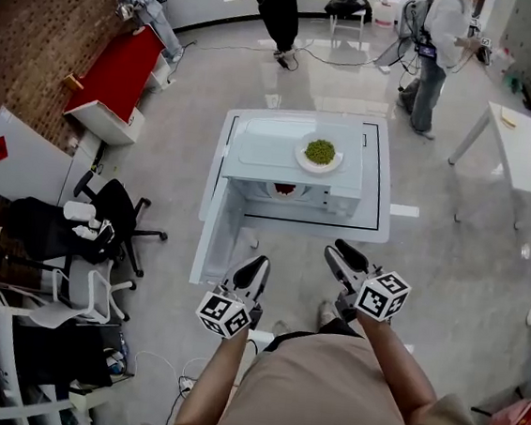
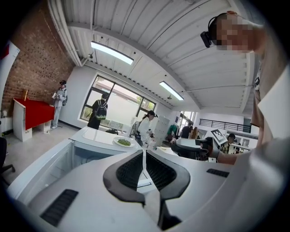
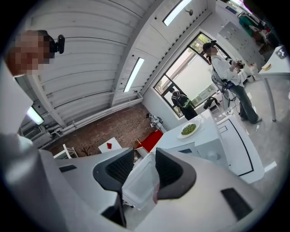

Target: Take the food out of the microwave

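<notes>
The microwave [image 1: 262, 155] stands on a low white tabletop [image 1: 381, 230], its door [image 1: 216, 235] swung open toward the near left. Inside the cavity a red food item [image 1: 285, 189] is only partly visible. A plate of green food [image 1: 320, 152] rests on the microwave's roof, near its front edge. Both grippers hang near the person, well short of the opening. The left gripper [image 1: 257, 265] has its jaws pressed together on nothing, and the right gripper [image 1: 340, 253] has its jaws spread and empty. The likeliest trouble is that the left gripper clips the open door on the way in. A dish lifted too high out of the cavity could also knock the microwave's upper edge and jostle the plate above. The red item sits deep and half hidden, so a blind pinch might tip it. No brand or writing is legible; only the square markers on the grippers' cubes show.
</notes>
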Motion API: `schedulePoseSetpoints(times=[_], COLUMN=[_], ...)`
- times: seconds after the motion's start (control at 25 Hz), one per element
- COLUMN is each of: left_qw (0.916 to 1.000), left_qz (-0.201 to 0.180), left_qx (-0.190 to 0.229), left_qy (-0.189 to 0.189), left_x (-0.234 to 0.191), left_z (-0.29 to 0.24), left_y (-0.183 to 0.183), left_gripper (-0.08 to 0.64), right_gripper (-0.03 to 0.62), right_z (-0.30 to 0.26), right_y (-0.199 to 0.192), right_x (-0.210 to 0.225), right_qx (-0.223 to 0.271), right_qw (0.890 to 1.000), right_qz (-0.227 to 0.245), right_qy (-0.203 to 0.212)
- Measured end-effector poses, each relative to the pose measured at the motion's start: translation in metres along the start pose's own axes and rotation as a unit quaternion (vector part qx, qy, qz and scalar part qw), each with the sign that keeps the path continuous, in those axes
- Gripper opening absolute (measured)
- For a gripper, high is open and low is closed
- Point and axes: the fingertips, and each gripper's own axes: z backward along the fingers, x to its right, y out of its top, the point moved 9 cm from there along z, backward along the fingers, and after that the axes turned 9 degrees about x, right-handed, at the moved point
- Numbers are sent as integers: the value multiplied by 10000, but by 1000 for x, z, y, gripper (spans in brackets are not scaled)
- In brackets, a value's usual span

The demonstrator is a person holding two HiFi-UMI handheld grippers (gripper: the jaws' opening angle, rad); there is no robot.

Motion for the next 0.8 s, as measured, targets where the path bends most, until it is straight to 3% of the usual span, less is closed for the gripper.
schedulePoseSetpoints(times=[0.4, 0.8], left_qw=[9991, 9973], left_qz=[18, 101], left_qx=[80, -63], left_qy=[416, 727], left_x=[16, -11], left_z=[-39, -35], left_y=[-13, -20], left_gripper=[9, 9], right_gripper=[138, 138], right_z=[-2, -41], right_y=[18, -13], right_x=[45, 73], right_qx=[-259, -466], right_qw=[9993, 9974], right_qz=[-96, -521], right_qy=[245, -191])
